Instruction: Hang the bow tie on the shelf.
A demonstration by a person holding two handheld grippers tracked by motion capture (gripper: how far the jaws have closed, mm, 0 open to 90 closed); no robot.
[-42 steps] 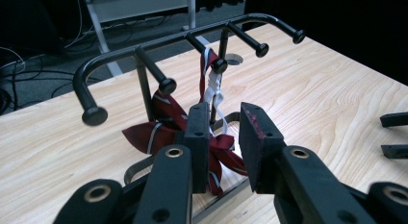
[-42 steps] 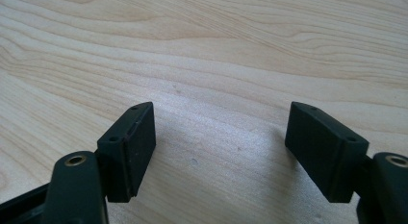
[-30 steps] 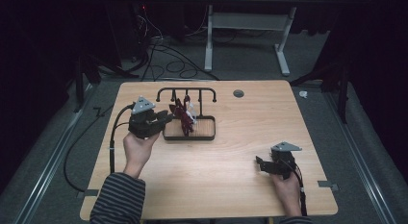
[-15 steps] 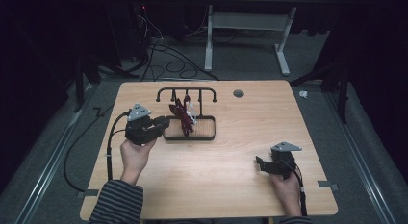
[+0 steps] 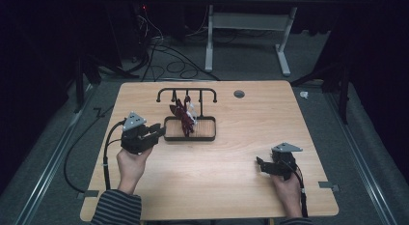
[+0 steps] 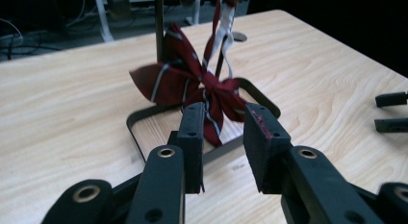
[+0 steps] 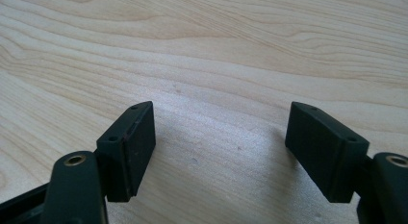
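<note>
rack (image 6: 159,22) top: cut off | bow tie (image 6: 192,84) strap end: cut off

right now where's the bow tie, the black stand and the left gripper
bow tie (image 6: 185,82): left gripper view, on its left red wing
black stand (image 5: 185,91): high view, on its top rail
left gripper (image 6: 222,137): left gripper view, midway between its open jaws

The tabletop (image 6: 72,104) is pale wood with a visible grain and a smooth, slightly shiny finish. The bow tie (image 6: 185,84) is soft woven cloth, dark red with thin light stripes, and it hangs on a rack (image 5: 187,93) of matt black metal. The left tongs (image 6: 223,137) look like matt black plastic, with a rough, a little worn pad surface.
</note>
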